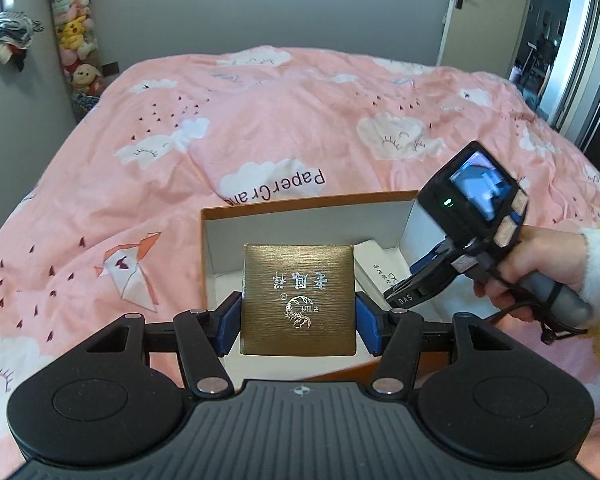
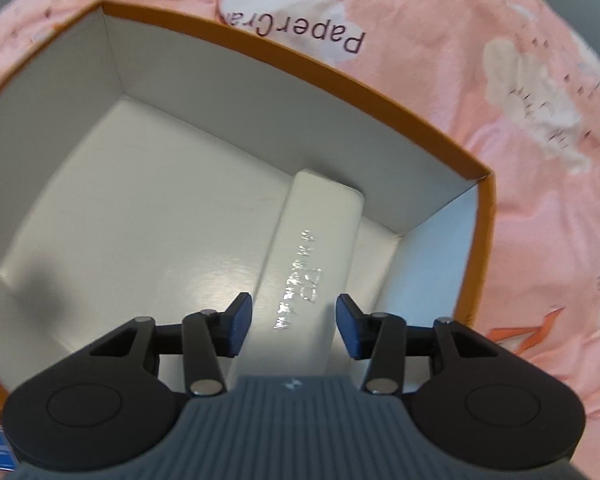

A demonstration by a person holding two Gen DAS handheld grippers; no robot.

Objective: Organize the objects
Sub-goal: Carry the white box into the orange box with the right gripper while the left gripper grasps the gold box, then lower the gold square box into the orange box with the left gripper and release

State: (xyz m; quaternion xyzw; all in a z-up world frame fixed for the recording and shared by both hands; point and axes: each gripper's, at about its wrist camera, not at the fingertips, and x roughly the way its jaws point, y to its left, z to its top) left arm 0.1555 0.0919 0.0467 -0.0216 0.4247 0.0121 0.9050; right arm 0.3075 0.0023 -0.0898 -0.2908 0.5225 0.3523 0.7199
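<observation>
A gold box (image 1: 299,305) is held by the left tool (image 1: 299,322), with a blue pad (image 1: 229,325) pressed flat on each of its left and right sides. It is nearly square, so no long side can be told. Its flat top faces up and its silver writing is seen upside down, with a small scorpion picture nearer the tool. The signs cannot be read. The gold box is held above the near part of an orange box (image 1: 304,204), which is open and white inside. The near edge of the gold box is hidden behind the tool.

A white box (image 2: 314,264) is seen lying flat on the floor of the orange box, near its right wall. Its long side runs from near to far. Shiny silver writing runs along it, too blurred to be read. Its near end is hidden under the right tool (image 2: 294,322). The pads of that tool stand apart on each side of the white box, not touching it.

In the left view the right tool is marked "DAS", and it is held by a hand (image 1: 540,268) in a fluffy yellow sleeve.

The orange box rests on a bed with a pink cover (image 1: 260,120), where "Paper Cran" can be read upside down, the rest cut off by the box.
</observation>
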